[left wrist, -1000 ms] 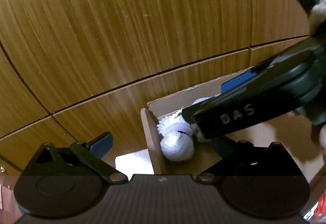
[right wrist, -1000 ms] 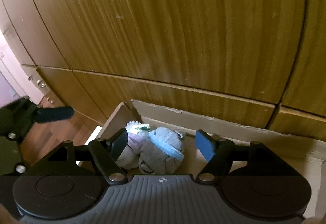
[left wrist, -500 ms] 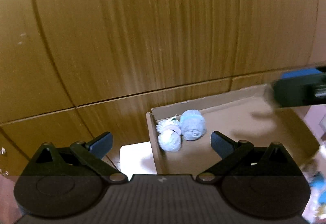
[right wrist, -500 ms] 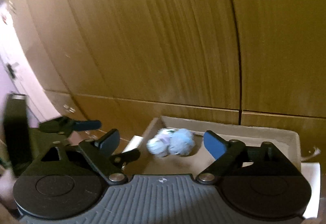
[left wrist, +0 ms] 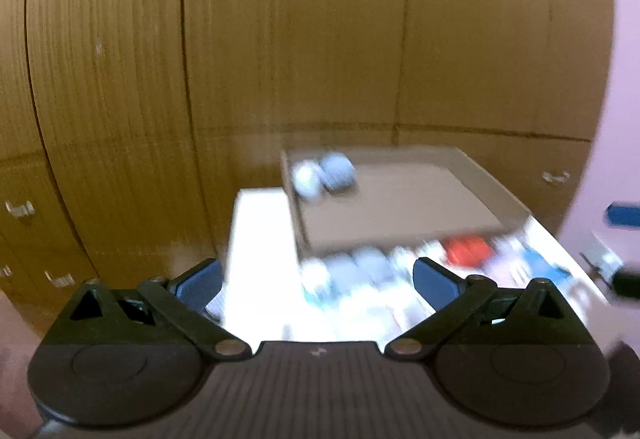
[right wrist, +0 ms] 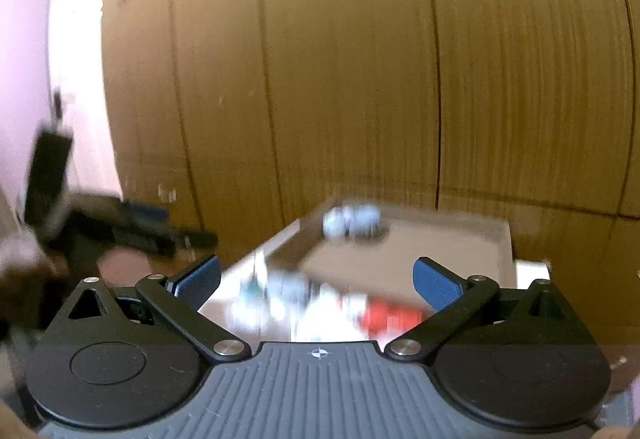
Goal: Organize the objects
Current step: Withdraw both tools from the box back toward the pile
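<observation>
No writing, label or number can be read in either view; motion blur smears everything.

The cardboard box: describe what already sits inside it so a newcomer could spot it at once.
In front of the wooden cabinets lies a shallow cardboard box. In its far left corner sit two sock balls side by side, pale blue and whitish. Unlike the blurred pile on the white surface nearer the camera, they are inside the box.
</observation>
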### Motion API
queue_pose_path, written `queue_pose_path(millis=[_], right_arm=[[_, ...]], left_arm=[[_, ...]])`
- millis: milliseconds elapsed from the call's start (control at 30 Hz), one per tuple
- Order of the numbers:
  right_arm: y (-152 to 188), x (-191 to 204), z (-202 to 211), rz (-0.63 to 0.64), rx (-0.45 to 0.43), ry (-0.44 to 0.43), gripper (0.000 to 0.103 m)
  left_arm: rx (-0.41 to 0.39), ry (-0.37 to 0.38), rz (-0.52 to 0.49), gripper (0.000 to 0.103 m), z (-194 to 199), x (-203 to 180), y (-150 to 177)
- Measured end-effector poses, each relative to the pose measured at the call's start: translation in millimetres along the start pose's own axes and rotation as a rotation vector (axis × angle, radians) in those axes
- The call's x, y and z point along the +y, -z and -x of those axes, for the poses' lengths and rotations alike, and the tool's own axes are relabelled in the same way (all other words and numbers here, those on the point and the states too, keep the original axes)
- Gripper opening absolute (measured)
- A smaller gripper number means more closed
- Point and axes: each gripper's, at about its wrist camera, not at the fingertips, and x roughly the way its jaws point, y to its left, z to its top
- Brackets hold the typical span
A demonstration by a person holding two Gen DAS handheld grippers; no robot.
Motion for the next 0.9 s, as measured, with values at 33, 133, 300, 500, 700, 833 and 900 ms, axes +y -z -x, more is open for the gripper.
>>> queue_pose_path(millis=[33, 133, 300, 500, 700, 833, 900], right_arm=[[12.9, 4.9, 5.8, 0.017, 0.025, -0.006, 0.102], [44.0, 16.3, 10.0, 0.062, 0.1, -0.008, 0.102], [70.3, 33.9, 1.1, 0.196, 0.133, 0.043, 0.102], [80.6, 30.5, -13.2, 0.226, 0.158, 0.068, 0.102], [89.8, 30.5, -23.1, 0.257, 0.186, 0.06, 0.1], [93.1, 33.1, -28.8, 0.287, 0.194, 0.052, 0.087], [95.2, 34.9, -31.8, 0.311, 0.202, 0.059, 0.078]], left_arm=[[0.017, 0.022, 0.006, 0.101, -0.5, -3.8, 10.7], [0.109, 0.056, 0.028, 0.101, -15.3, -14.2, 32.6], [0.139, 0.049, -0.021, 0.1, -36.9, -32.1, 39.9], [0.148, 0.055, -0.055, 0.1, -36.0, -43.8, 50.1], [0.164, 0.05, -0.066, 0.095, -41.5, -39.7, 54.4], [0.172, 0.081, -0.043, 0.082, -42.7, -35.5, 54.0], [0.169, 0.096, -0.029, 0.079, -41.1, -34.8, 54.1]])
